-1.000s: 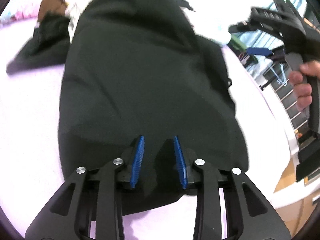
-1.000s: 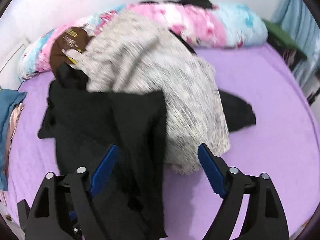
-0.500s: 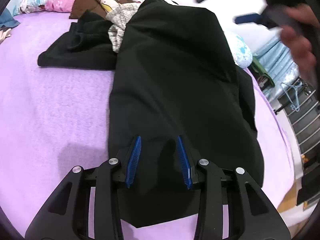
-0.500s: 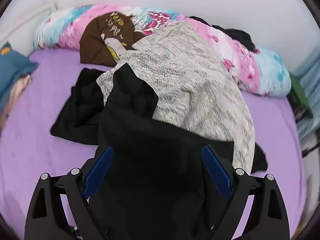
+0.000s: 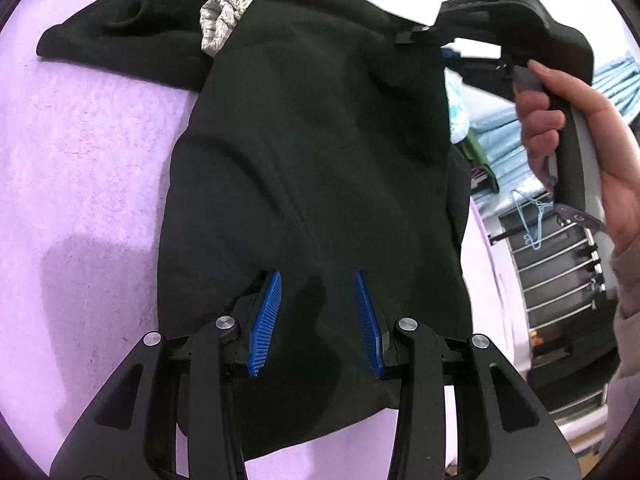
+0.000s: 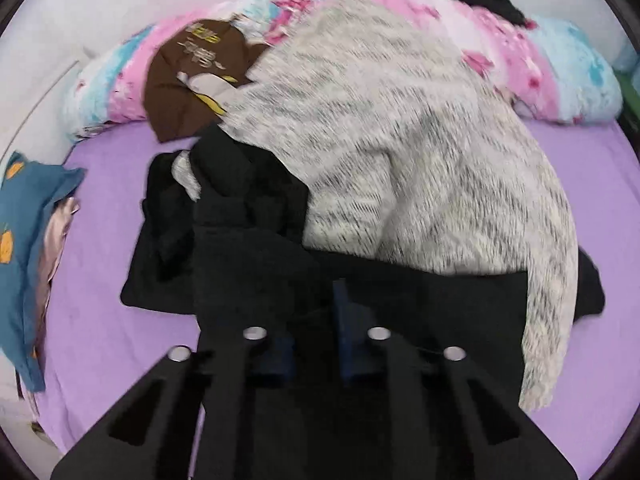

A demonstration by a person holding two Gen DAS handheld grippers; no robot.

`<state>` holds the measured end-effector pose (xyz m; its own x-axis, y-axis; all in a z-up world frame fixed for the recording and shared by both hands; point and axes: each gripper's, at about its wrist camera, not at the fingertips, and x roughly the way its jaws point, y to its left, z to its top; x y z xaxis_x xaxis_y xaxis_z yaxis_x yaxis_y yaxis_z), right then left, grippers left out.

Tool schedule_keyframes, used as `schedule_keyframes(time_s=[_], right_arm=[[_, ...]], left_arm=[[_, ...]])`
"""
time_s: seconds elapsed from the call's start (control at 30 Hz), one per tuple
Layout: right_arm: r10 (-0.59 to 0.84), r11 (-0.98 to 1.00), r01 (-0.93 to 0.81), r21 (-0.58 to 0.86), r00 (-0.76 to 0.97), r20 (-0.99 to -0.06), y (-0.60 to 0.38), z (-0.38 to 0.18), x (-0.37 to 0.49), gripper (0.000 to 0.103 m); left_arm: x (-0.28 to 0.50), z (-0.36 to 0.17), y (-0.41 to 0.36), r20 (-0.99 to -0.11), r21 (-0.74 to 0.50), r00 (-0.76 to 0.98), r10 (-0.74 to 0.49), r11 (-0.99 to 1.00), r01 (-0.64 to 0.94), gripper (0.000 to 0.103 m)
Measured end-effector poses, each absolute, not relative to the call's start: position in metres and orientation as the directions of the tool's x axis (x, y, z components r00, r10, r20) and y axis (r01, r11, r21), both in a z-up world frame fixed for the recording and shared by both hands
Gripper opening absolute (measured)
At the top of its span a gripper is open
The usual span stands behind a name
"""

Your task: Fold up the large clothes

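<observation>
A large black garment (image 5: 312,152) lies lengthwise on the purple bed sheet (image 5: 88,168). My left gripper (image 5: 318,312) is open, its blue pads (image 5: 266,316) hovering over the garment's near end without holding it. My right gripper (image 6: 316,320) has its jaws closed on the black garment's far edge (image 6: 400,292); its body shows in the left wrist view (image 5: 500,12), held by a hand at the top right. A grey-white knit sweater (image 6: 400,152) lies heaped behind and partly over the black cloth.
A brown printed garment (image 6: 192,80) and a pink and blue floral quilt (image 6: 520,56) lie along the wall. A blue pillow (image 6: 28,232) is at the left. The bed's right edge, a rack (image 5: 560,272) and a hanger lie to the right.
My right gripper has closed from wide open onto the black garment's far edge. The left gripper stays open over the near end and has shifted little.
</observation>
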<state>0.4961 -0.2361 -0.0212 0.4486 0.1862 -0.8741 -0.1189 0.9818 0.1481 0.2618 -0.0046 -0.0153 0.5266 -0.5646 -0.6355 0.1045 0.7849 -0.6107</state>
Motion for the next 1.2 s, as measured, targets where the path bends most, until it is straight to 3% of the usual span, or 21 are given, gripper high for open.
schedule_keyframes(time_s=[0.4,0.63,0.73,0.8,0.87,1.0,1.07,1.2], right_arm=[[0.087,0.996,-0.017,0.092,0.519,-0.850,-0.262,-0.018,0.525,0.006],[0.065,0.997,-0.006,0.072,0.509,-0.858,-0.266,-0.052,0.544,0.004],[0.039,0.999,0.010,0.051,0.503,-0.864,-0.270,-0.062,0.541,0.004],[-0.017,1.000,0.028,-0.003,0.500,-0.866,-0.275,-0.066,0.534,0.011],[-0.058,0.998,0.048,-0.039,0.497,-0.866,-0.279,-0.063,0.528,0.028],[-0.098,0.995,0.032,-0.096,0.563,-0.821,-0.262,-0.015,0.513,0.041],[-0.143,0.983,-0.002,-0.183,0.614,-0.777,-0.242,0.010,0.501,0.057],[-0.071,0.967,-0.144,-0.212,0.644,-0.762,-0.199,0.042,0.472,0.060]], left_arm=[[0.249,-0.013,-0.046,-0.682,-0.507,0.508,-0.527,0.841,0.192,0.036],[0.243,-0.013,-0.071,-0.724,-0.387,0.524,-0.447,0.894,0.228,0.036],[0.242,-0.006,-0.068,-0.719,-0.409,0.516,-0.466,0.884,0.227,0.036],[0.241,0.005,-0.057,-0.701,-0.436,0.527,-0.481,0.873,0.217,0.036],[0.240,0.020,-0.041,-0.674,-0.454,0.549,-0.495,0.863,0.220,0.036],[0.245,0.036,-0.007,-0.637,-0.510,0.555,-0.535,0.832,0.217,0.038],[0.247,0.039,0.014,-0.627,-0.528,0.565,-0.536,0.826,0.197,0.039],[0.258,0.037,0.030,-0.622,-0.569,0.564,-0.543,0.808,0.149,0.039]])
